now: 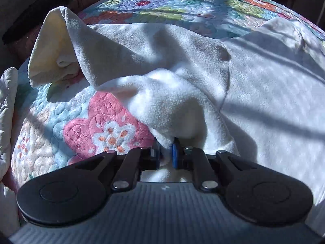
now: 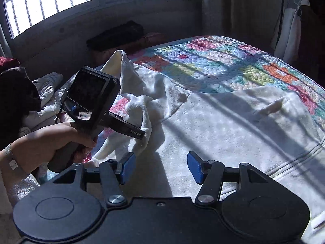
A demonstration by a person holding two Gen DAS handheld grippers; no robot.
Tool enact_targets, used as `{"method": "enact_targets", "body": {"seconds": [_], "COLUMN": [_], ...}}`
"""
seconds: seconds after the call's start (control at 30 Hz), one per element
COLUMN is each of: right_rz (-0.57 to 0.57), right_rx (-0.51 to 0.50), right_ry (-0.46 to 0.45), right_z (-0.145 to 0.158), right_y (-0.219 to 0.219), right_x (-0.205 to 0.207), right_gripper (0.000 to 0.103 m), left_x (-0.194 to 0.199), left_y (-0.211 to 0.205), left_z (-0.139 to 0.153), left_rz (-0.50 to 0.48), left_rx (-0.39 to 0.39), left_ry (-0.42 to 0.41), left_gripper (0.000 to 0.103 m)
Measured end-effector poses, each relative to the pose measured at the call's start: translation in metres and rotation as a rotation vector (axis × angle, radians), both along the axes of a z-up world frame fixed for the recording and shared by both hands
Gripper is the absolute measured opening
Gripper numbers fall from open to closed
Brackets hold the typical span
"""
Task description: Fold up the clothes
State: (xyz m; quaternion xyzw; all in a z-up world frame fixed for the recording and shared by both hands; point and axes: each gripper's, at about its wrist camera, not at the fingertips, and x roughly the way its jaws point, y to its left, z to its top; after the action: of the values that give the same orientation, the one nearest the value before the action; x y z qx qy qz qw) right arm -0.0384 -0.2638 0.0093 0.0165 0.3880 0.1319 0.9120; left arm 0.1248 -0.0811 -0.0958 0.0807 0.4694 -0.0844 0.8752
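On the quilted bed (image 2: pixel 223 61), the left hand-held gripper (image 1: pixel 166 154) pinches the white fleece garment's (image 1: pixel 254 101) raised sleeve (image 1: pixel 85 46) side mid-fold, the body lying flat, while the right hand-held gripper (image 2: pixel 161 167) gapes wide, holding nothing.

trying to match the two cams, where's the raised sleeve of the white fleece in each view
Left wrist view: the raised sleeve stands at upper left, its cuff opening facing the camera, beyond the left gripper, which is shut on the white fleece.
Right wrist view: it peaks left of centre, behind the hand-held left gripper.
Shared landmark: the floral quilt behind the garment.
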Motion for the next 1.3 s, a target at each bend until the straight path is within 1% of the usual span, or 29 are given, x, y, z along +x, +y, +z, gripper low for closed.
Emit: {"method": "enact_targets", "body": {"seconds": [0.1,0.13,0.17,0.2,0.23,0.27,0.3,0.37,0.47,0.5,0.53,0.57,0.6,0.63,0.67,0.7,0.77,0.8,0.87,0.93,0.97,1.0,1.07,1.1,1.17,1.2,1.23,1.27,1.3], "right_rz": [-0.025,-0.033,-0.041,-0.05,-0.058,-0.063,-0.066,-0.066,-0.031,-0.019,-0.014,-0.015,-0.012,-0.006,0.0,0.009,0.036,0.047,0.063,0.076,0.082,0.091,0.108,0.112,0.108,0.098,0.088,0.077,0.066], "right_rx": [0.05,0.066,0.083,0.1,0.116,0.131,0.145,0.158,0.105,0.083,0.067,0.058,0.052,0.05,0.048,0.044,0.029,0.029,0.042,0.065,0.075,0.088,0.111,0.12,0.13,0.132,0.134,0.137,0.14], "right_ry": [-0.015,-0.021,-0.026,-0.031,-0.036,-0.034,-0.027,-0.014,-0.018,-0.024,-0.023,-0.018,-0.012,-0.006,0.001,0.005,0.004,0.005,0.015,0.036,0.044,0.053,0.073,0.082,0.087,0.077,0.066,0.056,0.046], "right_z": [-0.003,-0.004,-0.006,-0.007,-0.008,-0.01,-0.012,-0.016,-0.016,-0.013,-0.011,-0.009,-0.006,-0.003,0.0,0.003,0.009,0.011,0.011,0.006,0.004,0.0,-0.01,-0.015,-0.025,-0.03,-0.034,-0.038,-0.043], "right_y": [-0.004,-0.006,-0.007,-0.008,-0.01,-0.01,-0.009,-0.007,-0.007,-0.008,-0.01,-0.012,-0.013,-0.014,-0.014,-0.014,-0.007,-0.003,0.006,0.018,0.022,0.026,0.033,0.035,0.036,0.035,0.034,0.034,0.033], "right_x": [0.016,0.021,0.026,0.031,0.036,0.044,0.054,0.071,0.079,0.081,0.084,0.087,0.092,0.098,0.104,0.11,0.124,0.134,0.152,0.173,0.182,0.189,0.204,0.212,0.226,0.234,0.241,0.251,0.263], "right_gripper": [0.062,0.062,0.062,0.062,0.062,0.062,0.062,0.062,0.062,0.062,0.062,0.062,0.062,0.062,0.062,0.062,0.062,0.062,0.062,0.062,0.062,0.062,0.062,0.062,0.062,0.062,0.062,0.062,0.062], "left_x": [-0.012,-0.012,-0.012,-0.013,-0.015,-0.017,-0.014,-0.002,0.016,0.022,0.027,0.033,0.039,0.043,0.05,0.055,0.068,0.076,0.095,0.111,0.118,0.123,0.121,0.121,0.126,0.127,0.127,0.126,0.125], "left_y": [0.021,0.037,0.057,0.074,0.088,0.1,0.106,0.124,0.156,0.157,0.155,0.152,0.149,0.147,0.144,0.141,0.135,0.131,0.124,0.118,0.114,0.113,0.116,0.121,0.125,0.126,0.127,0.127,0.127], "left_z": [0.023,0.03,0.038,0.044,0.049,0.053,0.051,0.041,0.034,0.032,0.031,0.033,0.035,0.038,0.044,0.048,0.052,0.049,0.036,0.02,0.012,0.003,-0.013,-0.021,-0.027,-0.025,-0.024,-0.021,-0.017], "left_rz": [0.064,0.099,0.141,0.176,0.211,0.246,0.274,0.289,0.329,0.329,0.319,0.312,0.307,0.308,0.3,0.29,0.261,0.244,0.231,0.238,0.242,0.246,0.252,0.254,0.245,0.234,0.218,0.178,0.14], "left_rx": [0.064,0.006,-0.082,-0.135,-0.136,-0.121,-0.033,0.02,-0.204,-0.236,-0.253,-0.267,-0.28,-0.294,-0.315,-0.323,-0.337,-0.358,-0.385,-0.363,-0.349,-0.348,-0.396,-0.423,-0.432,-0.439,-0.452,-0.493,-0.531], "left_ry": [-0.095,-0.072,-0.038,-0.017,-0.018,-0.02,-0.025,0.016,0.048,0.042,0.026,-0.002,-0.033,-0.08,-0.161,-0.21,-0.259,-0.279,-0.269,-0.224,-0.205,-0.211,-0.29,-0.31,-0.3,-0.304,-0.307,-0.299,-0.295], "left_gripper": [0.008,0.008,0.008,0.008,0.008,0.007,0.007,0.007,0.01,0.013,0.022,0.035,0.042,0.046,0.047,0.05,0.07,0.075,0.086,0.086,0.086,0.086,0.084,0.084,0.083,0.078,0.054,0.022,0.008]}}
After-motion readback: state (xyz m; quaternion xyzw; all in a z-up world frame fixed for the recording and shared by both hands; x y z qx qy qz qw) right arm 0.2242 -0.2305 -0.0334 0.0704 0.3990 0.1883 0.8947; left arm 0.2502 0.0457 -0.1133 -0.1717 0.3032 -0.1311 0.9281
